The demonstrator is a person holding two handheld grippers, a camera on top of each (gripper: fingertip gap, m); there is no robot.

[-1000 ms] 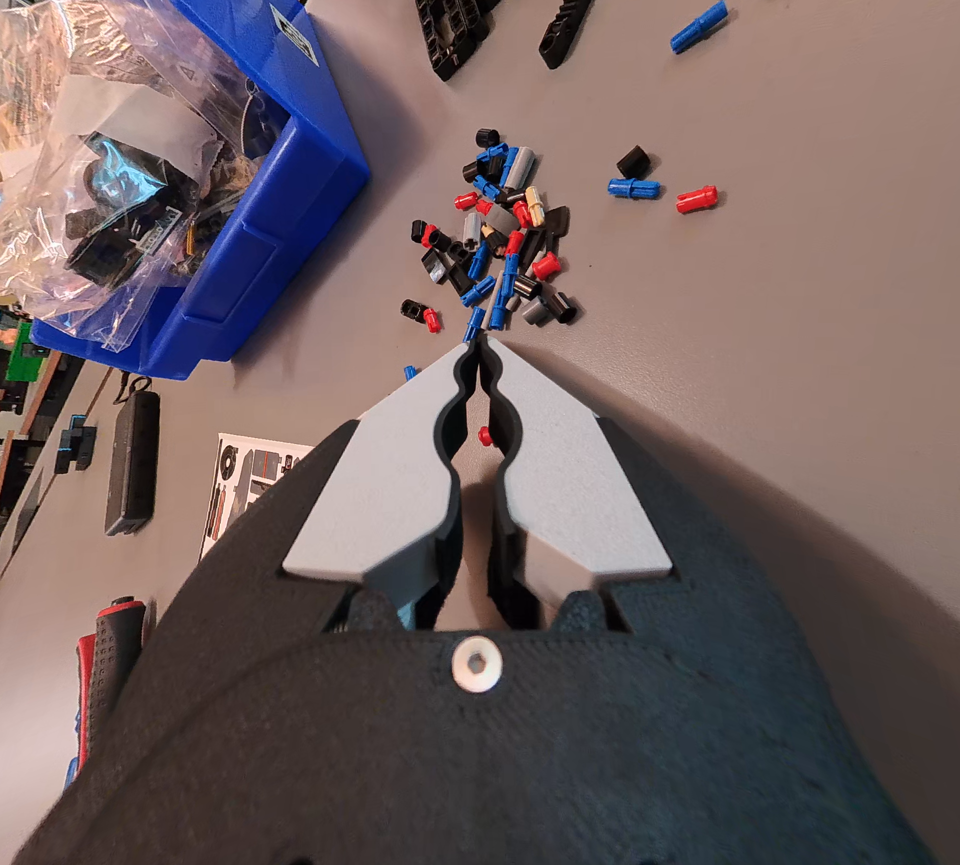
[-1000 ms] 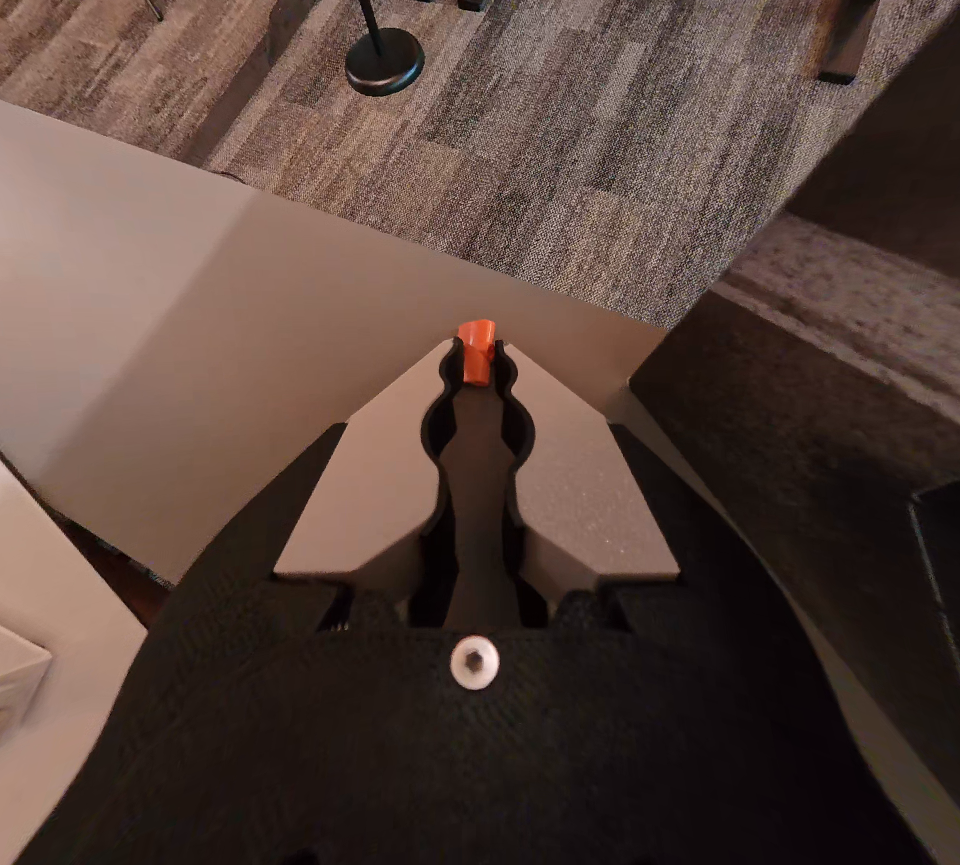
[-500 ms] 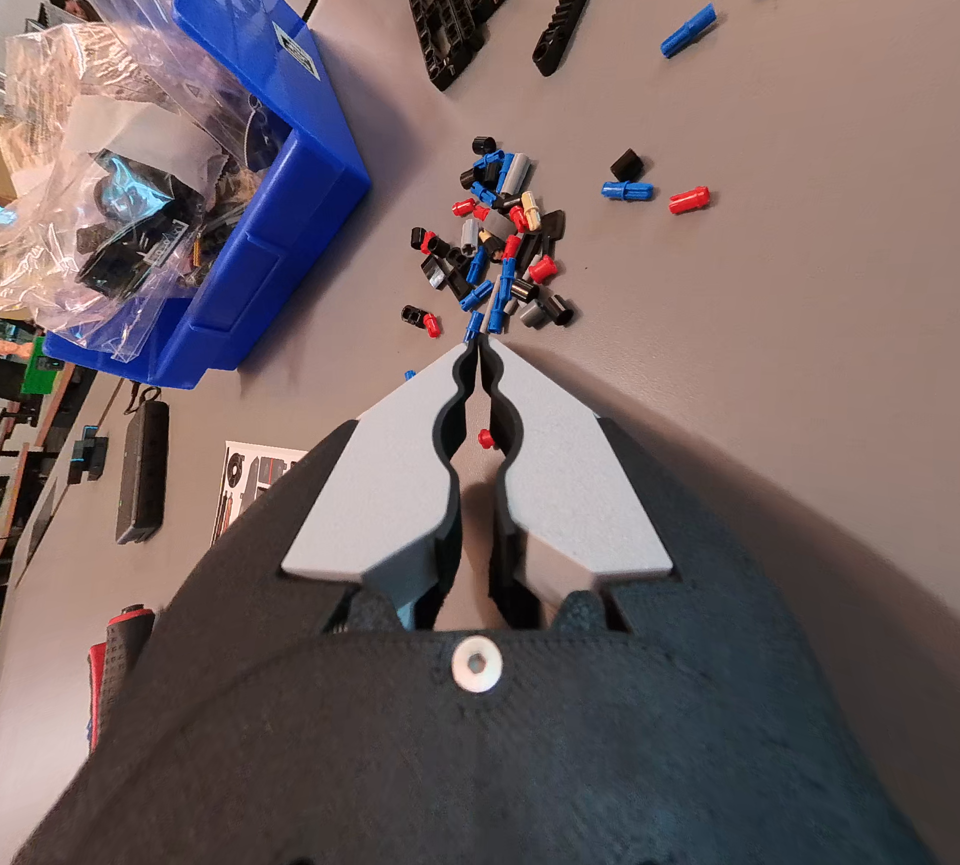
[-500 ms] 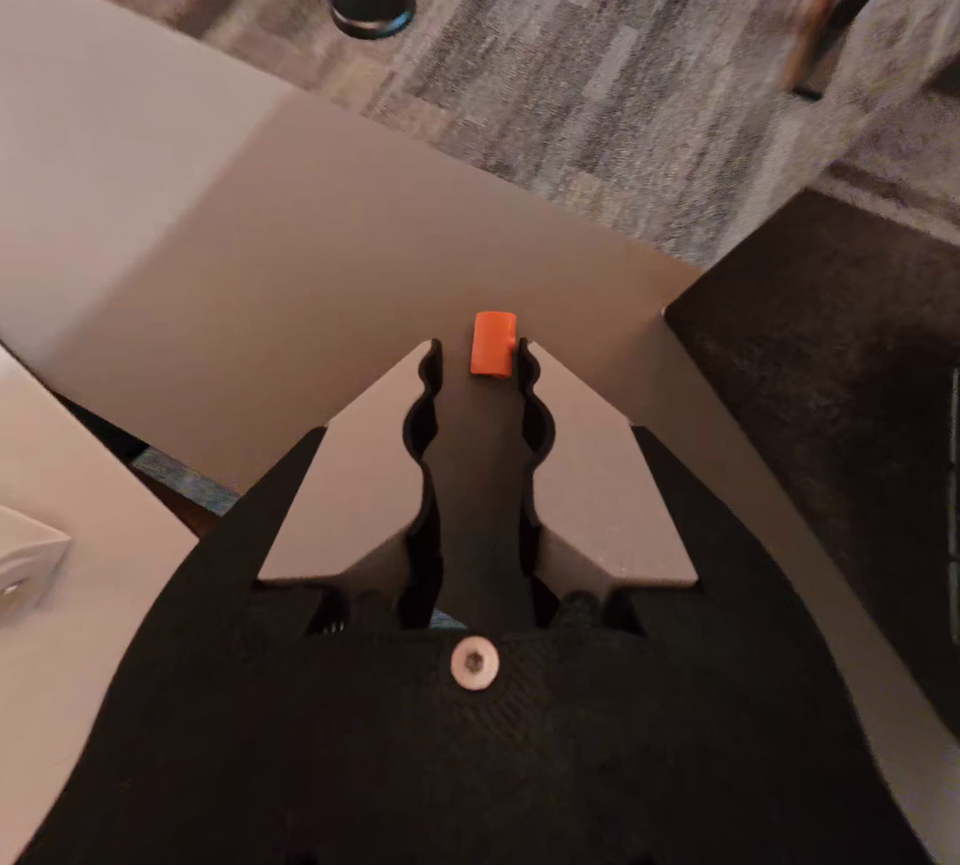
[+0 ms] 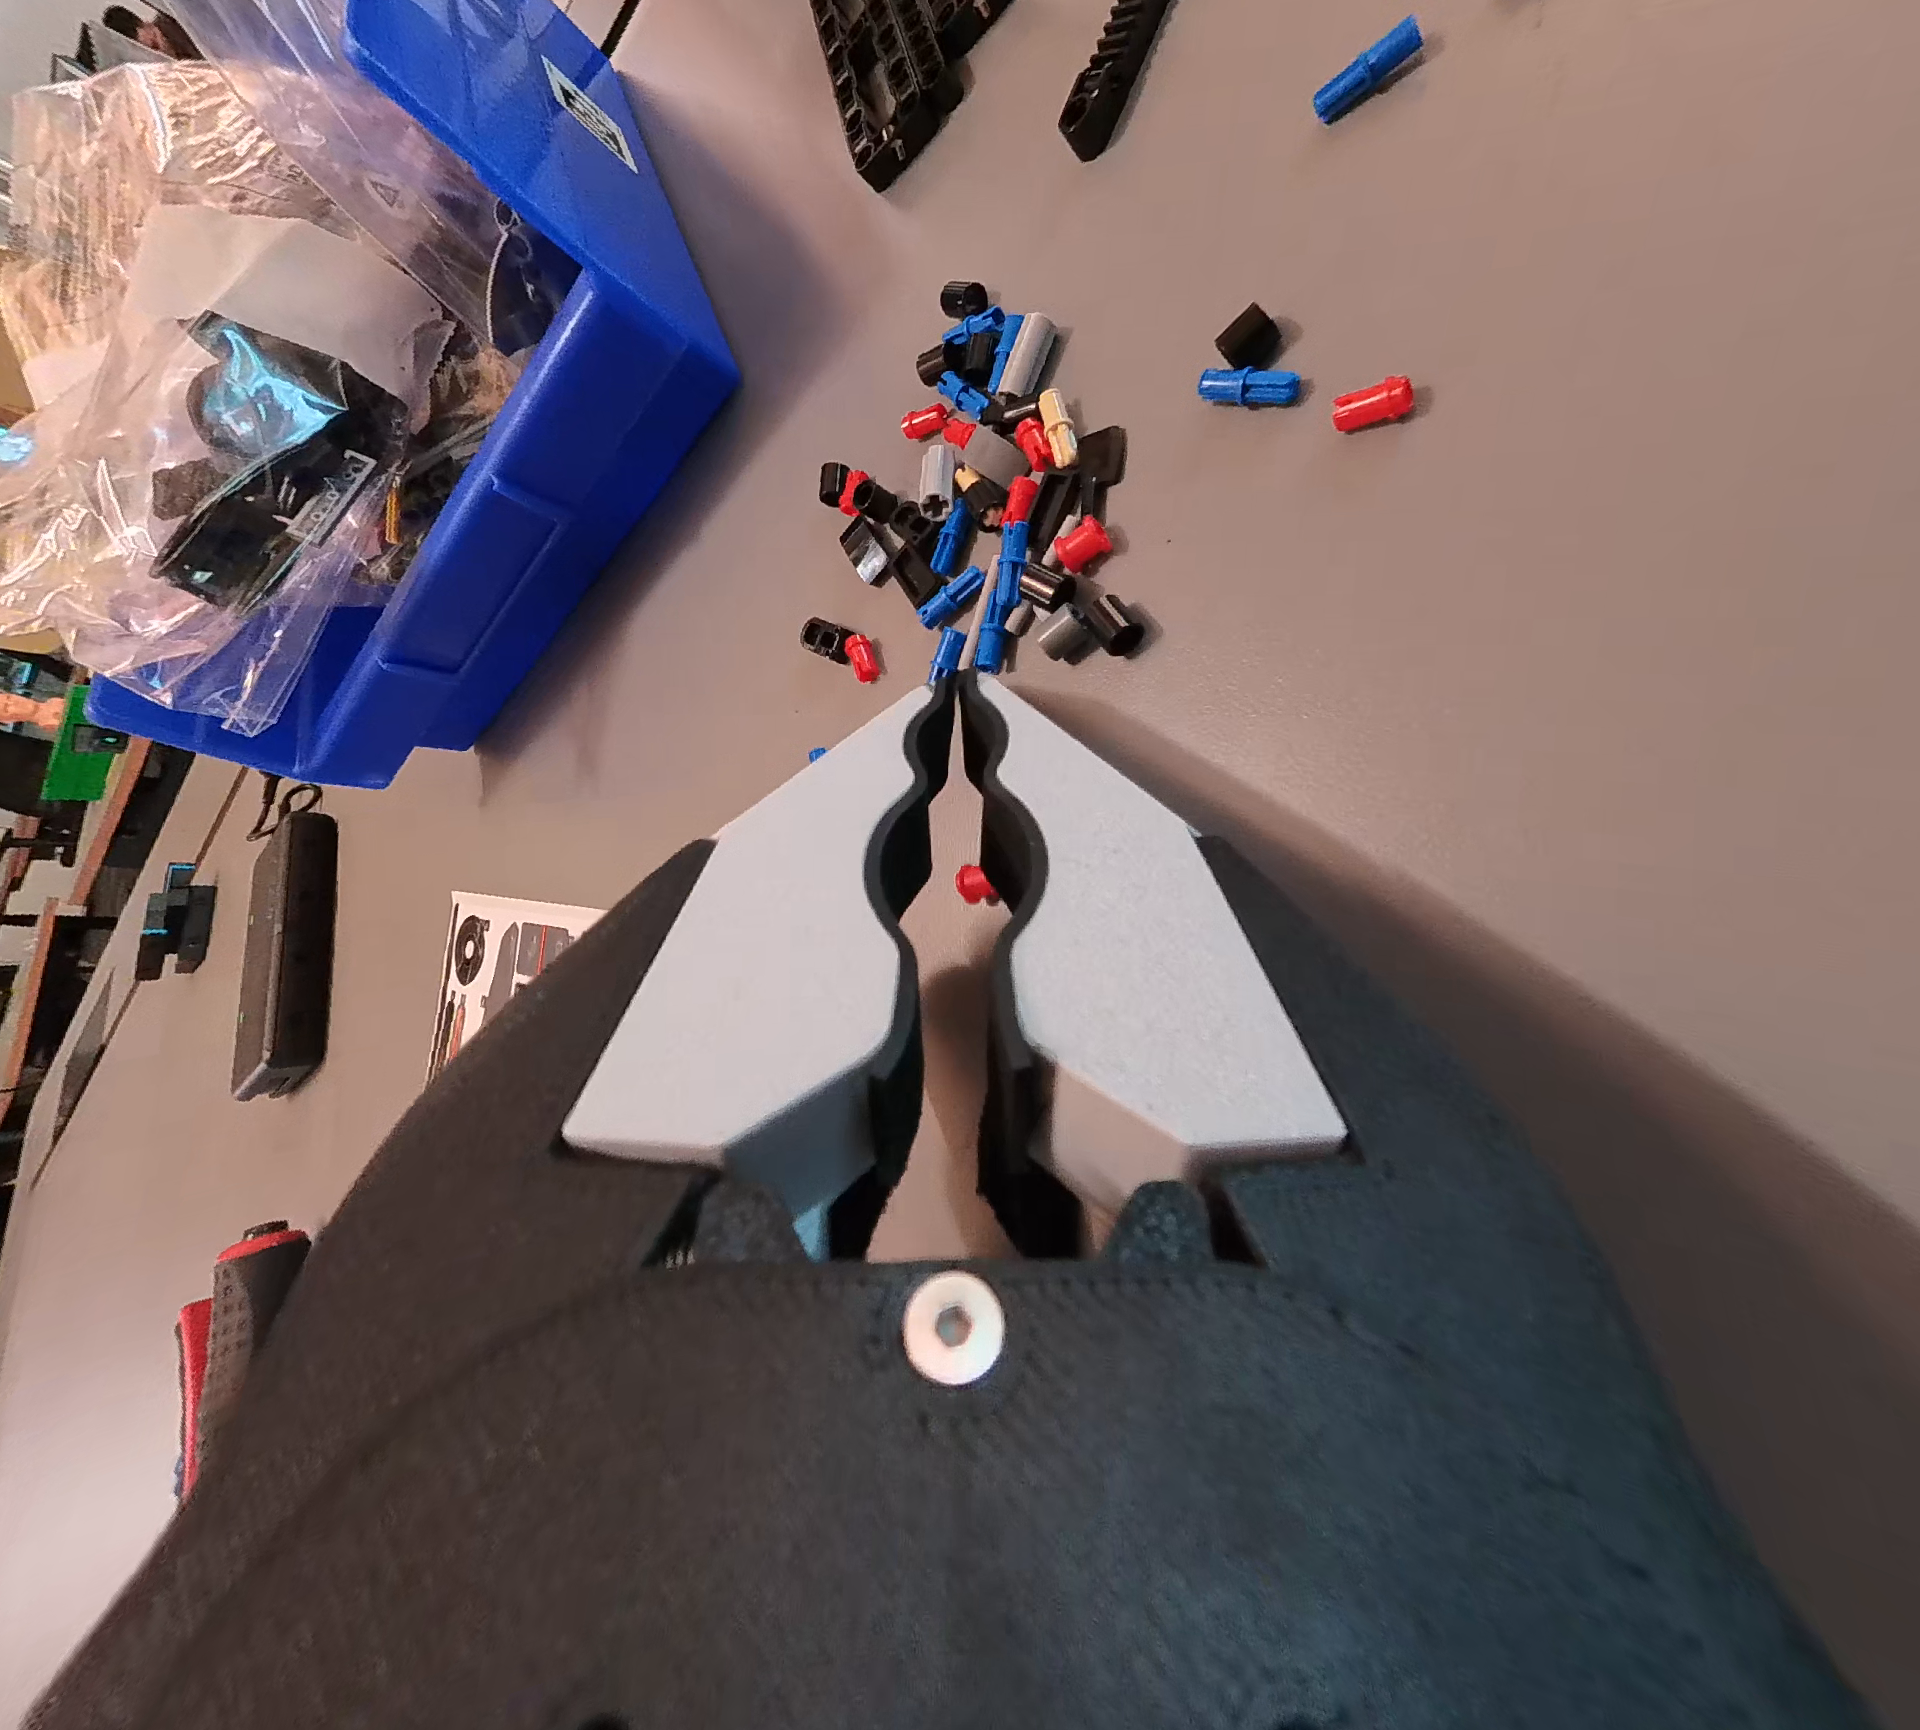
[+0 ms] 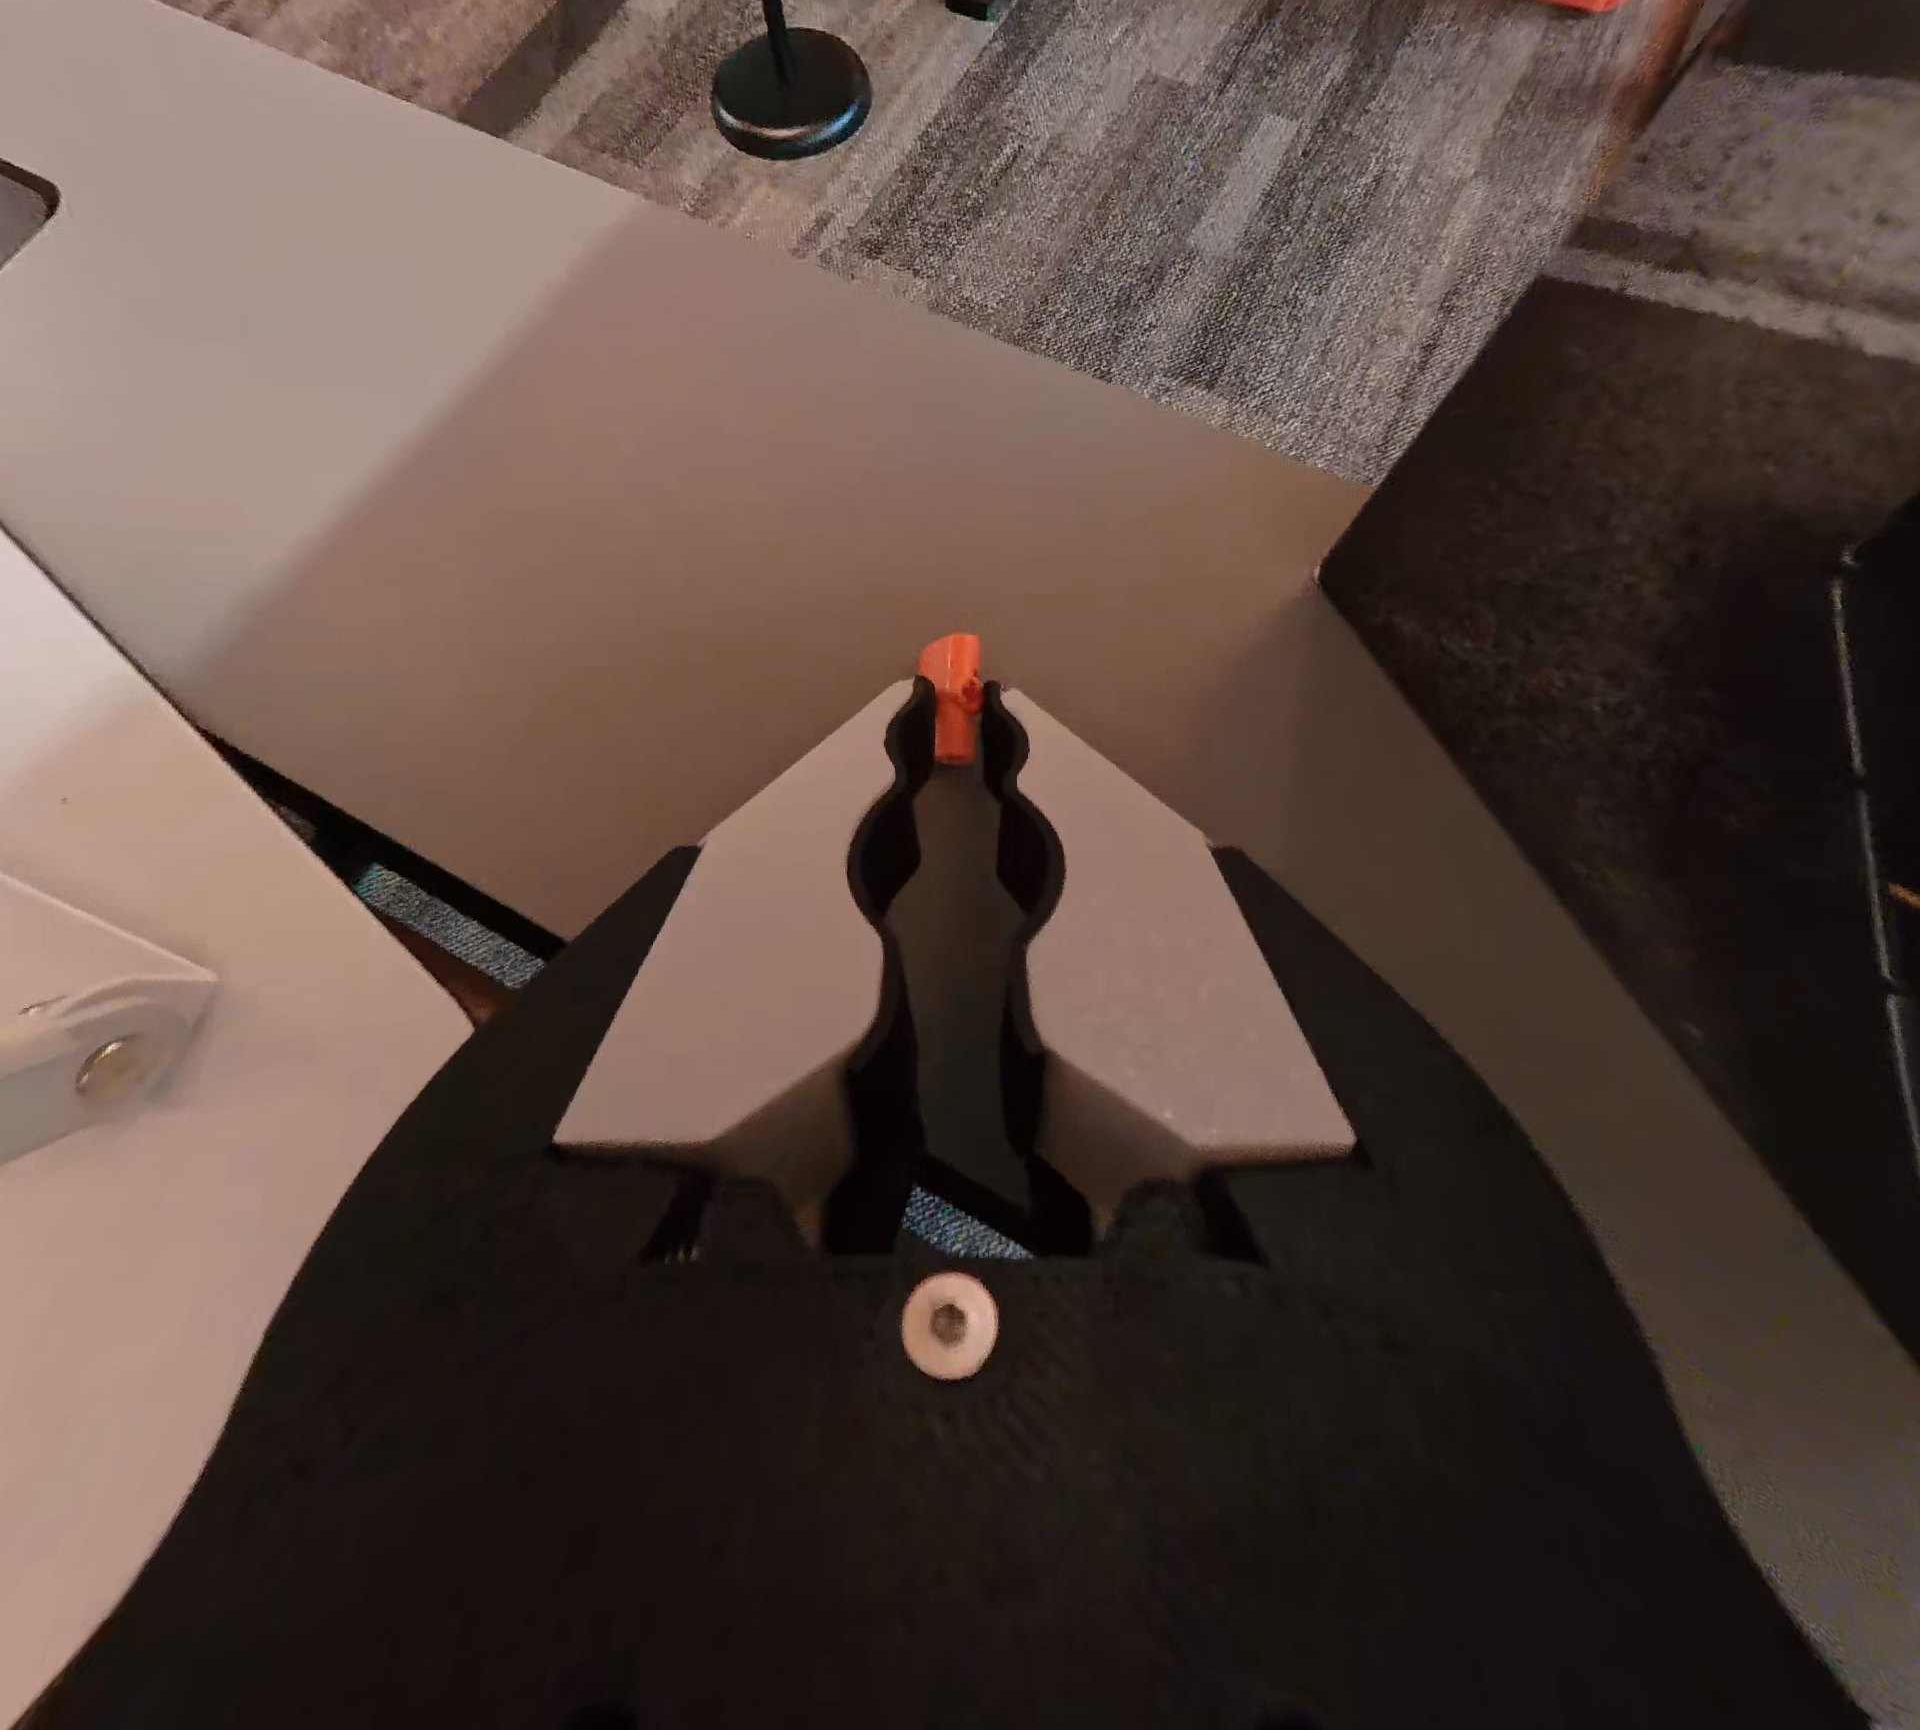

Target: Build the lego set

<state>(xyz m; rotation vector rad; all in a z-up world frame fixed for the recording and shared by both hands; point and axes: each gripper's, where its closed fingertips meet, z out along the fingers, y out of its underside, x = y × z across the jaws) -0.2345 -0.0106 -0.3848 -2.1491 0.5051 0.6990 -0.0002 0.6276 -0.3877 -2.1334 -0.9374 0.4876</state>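
Right gripper [image 6: 954, 693] reclosed on orange piece [image 6: 951, 712].

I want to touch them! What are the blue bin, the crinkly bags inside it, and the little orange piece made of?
The blue bin looks like hard, glossy plastic: smooth walls with shiny highlights. The bags seem thin clear plastic film, wrinkled and see-through. The orange piece, pinched in the right gripper, looks like smooth solid plastic, probably hard.

Grey table [image 5: 1558, 641], scattered lego pins [image 5: 997, 496]
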